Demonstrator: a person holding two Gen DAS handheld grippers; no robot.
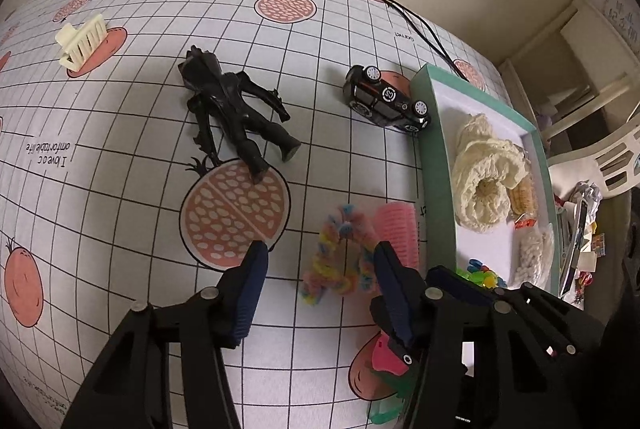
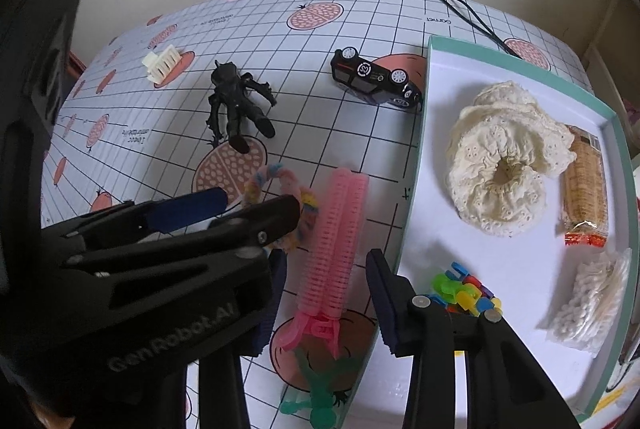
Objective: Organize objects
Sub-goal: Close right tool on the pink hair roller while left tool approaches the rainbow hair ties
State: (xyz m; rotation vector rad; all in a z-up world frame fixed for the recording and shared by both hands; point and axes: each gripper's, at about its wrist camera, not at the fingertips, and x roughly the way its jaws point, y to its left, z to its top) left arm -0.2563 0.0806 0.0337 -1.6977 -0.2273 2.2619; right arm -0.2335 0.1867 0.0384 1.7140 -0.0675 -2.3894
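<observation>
Nearest my right gripper (image 2: 328,305), the pink roller (image 2: 336,241) lies lengthwise between the fingers, which stand wide apart and hold nothing. I judge the roller light, hollow and ribbed, so a squeeze across its mid-length should bite without slipping; too hard and it may flex or pop out. Its clip end points back toward me, and a green plastic piece (image 2: 320,397) lies just below it, which I would avoid catching.

My left gripper (image 1: 320,269) is also open and empty, with the pastel scrunchie (image 1: 340,257) lying between its fingertips on the tablecloth (image 1: 120,149). That one looks soft and fluffy, nearly weightless; it will squash flat, so I would close fully on a bunched part rather than a single loop. It touches or nearly touches the roller's side, so the two picks could disturb each other.

To the right sits the tray (image 2: 424,133), green-rimmed, already holding a lace scrunchie (image 2: 500,165), a snack pack (image 2: 584,181), coloured clips (image 2: 468,293) and a white bag (image 2: 592,301). There is bare floor left in its near middle.

Farther off, the black figure (image 1: 236,109) lies flat; rigid, with thin limbs, best gripped at the torso. The car (image 1: 388,101) lies overturned just beside the tray's wall; hard and smooth, so I would grip across its body. Farthest, the cream claw clip (image 1: 82,43) sits well apart, stiff and toothed.
</observation>
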